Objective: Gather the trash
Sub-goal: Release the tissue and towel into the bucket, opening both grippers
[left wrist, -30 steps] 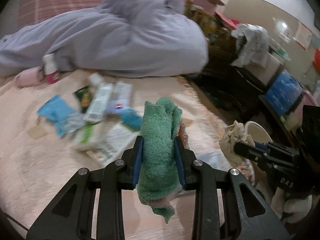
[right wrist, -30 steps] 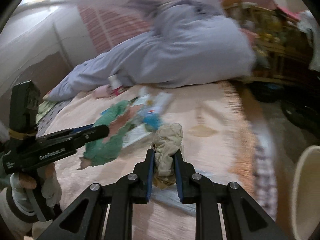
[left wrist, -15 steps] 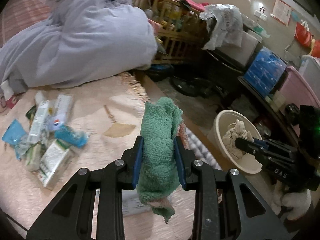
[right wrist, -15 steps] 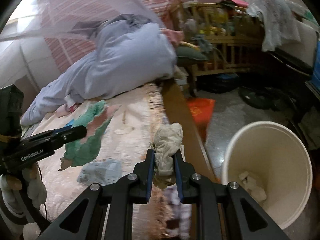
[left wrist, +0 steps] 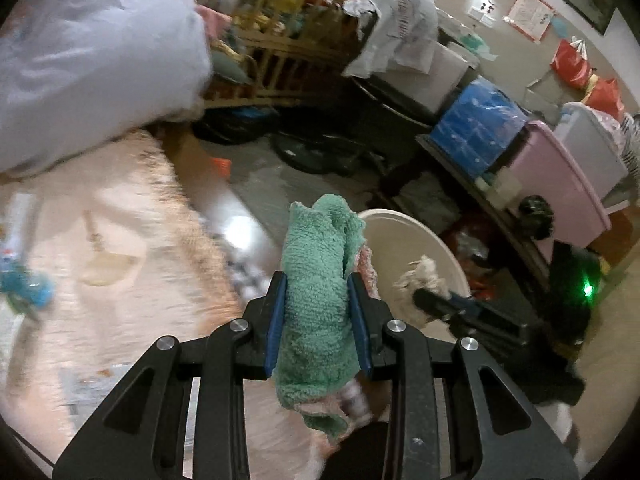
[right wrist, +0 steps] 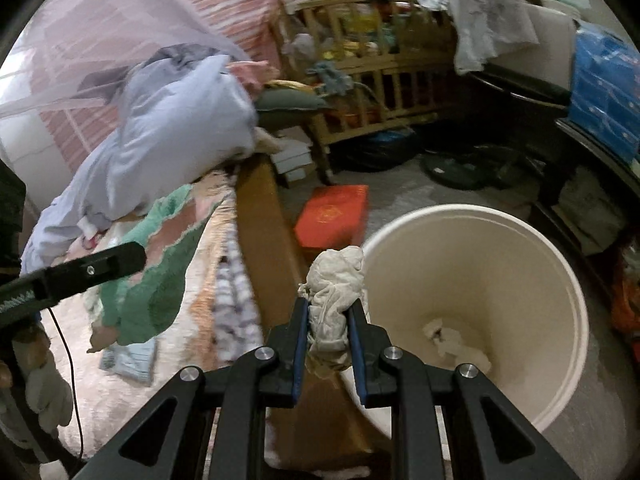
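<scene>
My left gripper (left wrist: 316, 292) is shut on a green terry rag (left wrist: 314, 280) with pink backing and holds it above the bed's edge, just left of the cream trash bin (left wrist: 424, 240). The rag also shows in the right wrist view (right wrist: 160, 276), hanging from the left gripper (right wrist: 120, 258). My right gripper (right wrist: 330, 312) is shut on a crumpled beige rag (right wrist: 334, 280) at the near rim of the bin (right wrist: 560, 276), which stands on the floor and holds some white crumpled paper (right wrist: 452, 340). The right gripper also shows in the left wrist view (left wrist: 432, 300).
A pink fuzzy blanket (left wrist: 100, 240) covers the bed, with blurred packets (left wrist: 20, 280) at the left. A lilac duvet (right wrist: 172, 128) is piled behind. A red box (right wrist: 332, 216) lies on the floor. A wooden crib (right wrist: 380, 80) and storage boxes (left wrist: 476, 120) crowd the back and right.
Both grippers have swung right, off the bed and toward the bin, each still holding its rag. The bin is now closer and larger in both views.
</scene>
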Action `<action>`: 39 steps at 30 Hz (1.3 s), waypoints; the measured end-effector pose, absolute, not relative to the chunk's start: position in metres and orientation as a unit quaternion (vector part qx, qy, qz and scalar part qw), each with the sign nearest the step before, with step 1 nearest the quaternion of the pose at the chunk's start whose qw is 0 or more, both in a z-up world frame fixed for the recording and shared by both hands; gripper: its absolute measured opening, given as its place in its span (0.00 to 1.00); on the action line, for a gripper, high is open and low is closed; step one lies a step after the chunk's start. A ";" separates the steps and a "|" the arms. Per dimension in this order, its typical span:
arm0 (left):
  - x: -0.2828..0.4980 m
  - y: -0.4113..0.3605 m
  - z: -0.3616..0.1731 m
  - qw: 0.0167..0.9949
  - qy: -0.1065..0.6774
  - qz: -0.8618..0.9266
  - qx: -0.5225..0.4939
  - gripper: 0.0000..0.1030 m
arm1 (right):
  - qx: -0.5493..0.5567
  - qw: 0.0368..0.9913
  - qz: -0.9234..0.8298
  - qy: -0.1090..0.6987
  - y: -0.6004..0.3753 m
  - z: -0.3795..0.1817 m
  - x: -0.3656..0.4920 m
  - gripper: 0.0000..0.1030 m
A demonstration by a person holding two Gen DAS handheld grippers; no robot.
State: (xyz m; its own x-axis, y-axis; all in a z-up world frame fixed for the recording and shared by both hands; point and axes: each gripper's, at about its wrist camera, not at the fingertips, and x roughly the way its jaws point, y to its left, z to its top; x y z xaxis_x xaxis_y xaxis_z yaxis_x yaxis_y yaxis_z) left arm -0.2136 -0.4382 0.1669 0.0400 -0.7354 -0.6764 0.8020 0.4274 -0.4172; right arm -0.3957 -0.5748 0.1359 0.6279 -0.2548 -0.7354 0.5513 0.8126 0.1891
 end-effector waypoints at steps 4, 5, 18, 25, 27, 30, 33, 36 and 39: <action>-0.222 -0.468 0.161 0.694 0.457 -0.555 0.024 0.27 | 0.218 0.868 -0.251 0.369 -0.596 0.127 -0.410 0.18; -0.223 -0.474 0.159 0.686 0.462 -0.562 0.018 0.27 | 0.222 0.864 -0.259 0.371 -0.602 0.124 -0.414 0.18; -0.239 -0.508 0.160 0.652 0.466 -0.598 -0.017 0.61 | 0.278 0.837 -0.313 0.353 -0.635 0.108 -0.443 0.57; -0.228 -0.472 0.158 0.713 0.437 -0.547 0.024 0.61 | 0.281 0.836 -0.300 0.364 -0.625 0.099 -0.431 0.57; -0.225 -0.459 0.156 0.732 0.428 -0.529 0.039 0.61 | 0.275 0.838 -0.293 0.369 -0.618 0.099 -0.423 0.57; -0.220 -0.441 0.151 0.752 0.417 -0.508 0.052 0.61 | 0.265 0.842 -0.282 0.376 -0.607 0.098 -0.413 0.57; -0.216 -0.425 0.147 0.766 0.412 -0.489 0.064 0.61 | 0.257 0.846 -0.271 0.380 -0.595 0.100 -0.402 0.57; -0.210 -0.408 0.145 0.779 0.410 -0.469 0.072 0.61 | 0.252 0.852 -0.258 0.380 -0.582 0.104 -0.392 0.57; -0.205 -0.390 0.146 0.792 0.402 -0.453 0.077 0.61 | 0.244 0.857 -0.244 0.382 -0.569 0.108 -0.381 0.57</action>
